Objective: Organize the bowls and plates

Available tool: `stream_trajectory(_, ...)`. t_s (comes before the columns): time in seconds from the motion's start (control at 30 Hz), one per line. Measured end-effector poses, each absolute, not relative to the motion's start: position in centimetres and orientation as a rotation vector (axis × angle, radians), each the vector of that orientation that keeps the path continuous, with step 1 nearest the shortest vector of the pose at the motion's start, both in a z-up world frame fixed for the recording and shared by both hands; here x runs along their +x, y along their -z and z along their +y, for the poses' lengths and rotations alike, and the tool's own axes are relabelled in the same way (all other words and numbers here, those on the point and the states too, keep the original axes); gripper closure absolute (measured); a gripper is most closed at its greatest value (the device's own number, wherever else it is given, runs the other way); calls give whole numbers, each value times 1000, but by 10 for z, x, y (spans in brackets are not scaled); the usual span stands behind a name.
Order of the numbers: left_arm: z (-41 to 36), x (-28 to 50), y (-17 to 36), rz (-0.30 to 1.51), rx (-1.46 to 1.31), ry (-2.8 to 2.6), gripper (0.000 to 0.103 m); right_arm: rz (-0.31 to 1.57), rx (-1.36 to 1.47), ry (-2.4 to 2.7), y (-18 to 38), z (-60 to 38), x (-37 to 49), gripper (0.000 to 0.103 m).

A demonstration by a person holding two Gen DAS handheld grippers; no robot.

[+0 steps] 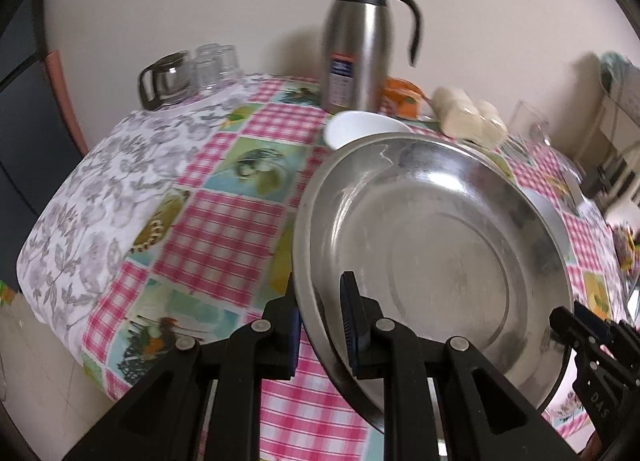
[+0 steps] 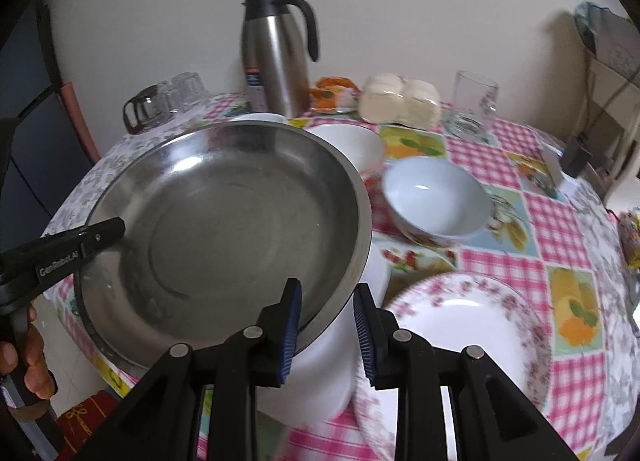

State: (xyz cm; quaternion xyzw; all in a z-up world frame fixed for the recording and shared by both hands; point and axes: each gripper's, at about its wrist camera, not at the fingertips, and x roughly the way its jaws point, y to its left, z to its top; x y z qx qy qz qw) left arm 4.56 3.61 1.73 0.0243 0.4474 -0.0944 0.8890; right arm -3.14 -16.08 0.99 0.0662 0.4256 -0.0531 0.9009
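Note:
A large steel basin (image 1: 440, 241) hangs tilted above the table, held by its rim from two sides. My left gripper (image 1: 322, 321) is shut on its left rim, one blue pad inside and one outside. In the right wrist view the same basin (image 2: 224, 221) fills the left half. My right gripper (image 2: 328, 325) is shut on its right rim. The left gripper (image 2: 100, 237) shows there at the basin's far edge, with a person's hand below it. On the table are a white bowl (image 2: 436, 197), a second white bowl (image 2: 352, 145) behind it and a floral plate (image 2: 460, 325).
A white dish (image 2: 320, 381) lies under the basin's near edge. At the back of the checked tablecloth (image 2: 560, 229) stand a steel thermos jug (image 2: 276, 57), a glass carafe (image 2: 140, 109), wrapped buns (image 2: 400, 101) and a glass mug (image 2: 472, 105). A wall rises behind.

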Motion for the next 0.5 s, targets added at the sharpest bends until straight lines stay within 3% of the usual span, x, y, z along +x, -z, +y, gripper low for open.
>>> stream_trajectory(0.5,-3,34,7,1045,184,248,83,957,152,186,10,-197,-63,75)
